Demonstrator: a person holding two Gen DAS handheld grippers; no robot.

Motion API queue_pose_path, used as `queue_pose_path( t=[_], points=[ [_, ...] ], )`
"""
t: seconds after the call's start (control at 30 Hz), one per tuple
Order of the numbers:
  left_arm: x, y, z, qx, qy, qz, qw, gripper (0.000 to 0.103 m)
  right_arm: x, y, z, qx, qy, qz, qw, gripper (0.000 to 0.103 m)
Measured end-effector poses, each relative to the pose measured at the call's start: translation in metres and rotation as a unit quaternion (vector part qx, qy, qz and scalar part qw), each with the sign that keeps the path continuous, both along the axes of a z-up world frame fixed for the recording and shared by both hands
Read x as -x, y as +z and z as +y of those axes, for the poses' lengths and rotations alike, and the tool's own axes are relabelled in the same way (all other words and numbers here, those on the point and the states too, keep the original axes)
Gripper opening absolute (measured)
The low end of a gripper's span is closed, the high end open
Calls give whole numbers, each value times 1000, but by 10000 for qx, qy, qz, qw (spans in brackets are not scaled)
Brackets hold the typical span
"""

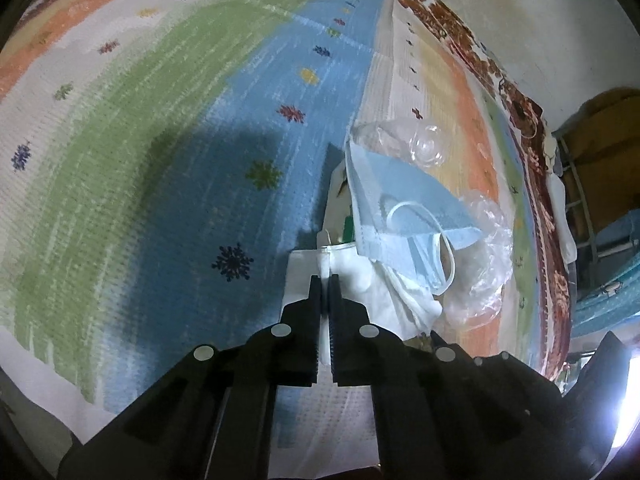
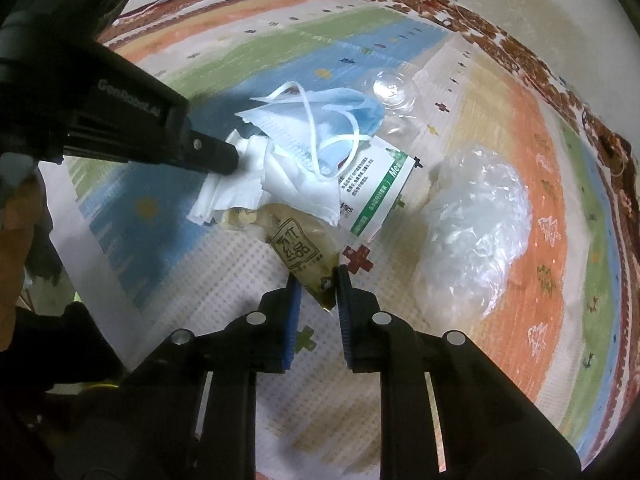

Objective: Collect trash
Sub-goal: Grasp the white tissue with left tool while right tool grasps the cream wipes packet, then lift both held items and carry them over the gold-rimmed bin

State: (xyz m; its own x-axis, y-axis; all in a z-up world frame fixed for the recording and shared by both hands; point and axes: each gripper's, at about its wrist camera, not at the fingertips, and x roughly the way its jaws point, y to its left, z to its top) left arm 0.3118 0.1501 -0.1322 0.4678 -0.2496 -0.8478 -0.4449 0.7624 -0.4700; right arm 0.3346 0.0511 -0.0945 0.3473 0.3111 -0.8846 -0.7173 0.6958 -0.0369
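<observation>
Grasping is the step in hand: my left claw [image 1: 325, 280] is pinching the white tissue [image 1: 348, 276] at its tips, my right claw [image 2: 316, 280] nipping the brown sachet [image 2: 298, 248] just ahead. Next I'd lift both clear of the blue mask [image 2: 340, 112] beyond.

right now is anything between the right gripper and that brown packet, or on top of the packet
Nothing between them: the right gripper already pinches the brown packet's near corner. The packet's far end lies under the white tissue, with the blue face mask piled on that, so pulling may drag them along.
</observation>
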Motion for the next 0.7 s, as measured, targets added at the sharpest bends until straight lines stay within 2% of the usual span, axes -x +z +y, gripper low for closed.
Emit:
queue_pose_path(
  t=[0.13, 0.3, 0.53, 0.7],
  points=[
    [4, 6, 6, -188, 101, 205, 9996, 2, 3, 4, -7, -21, -158, 154, 9998, 15],
    [10, 22, 14, -455, 159, 248, 9985, 2, 5, 11, -22, 51, -412, 310, 9987, 14],
    [22, 37, 28, -530, 326, 102, 9980, 2, 10, 31, -41, -110, -692, 405, 9967, 14],
    [30, 57, 33, -779, 291, -17, 9965, 2, 11, 42, -48, -182, -932, 547, 9940, 14]
  ],
)
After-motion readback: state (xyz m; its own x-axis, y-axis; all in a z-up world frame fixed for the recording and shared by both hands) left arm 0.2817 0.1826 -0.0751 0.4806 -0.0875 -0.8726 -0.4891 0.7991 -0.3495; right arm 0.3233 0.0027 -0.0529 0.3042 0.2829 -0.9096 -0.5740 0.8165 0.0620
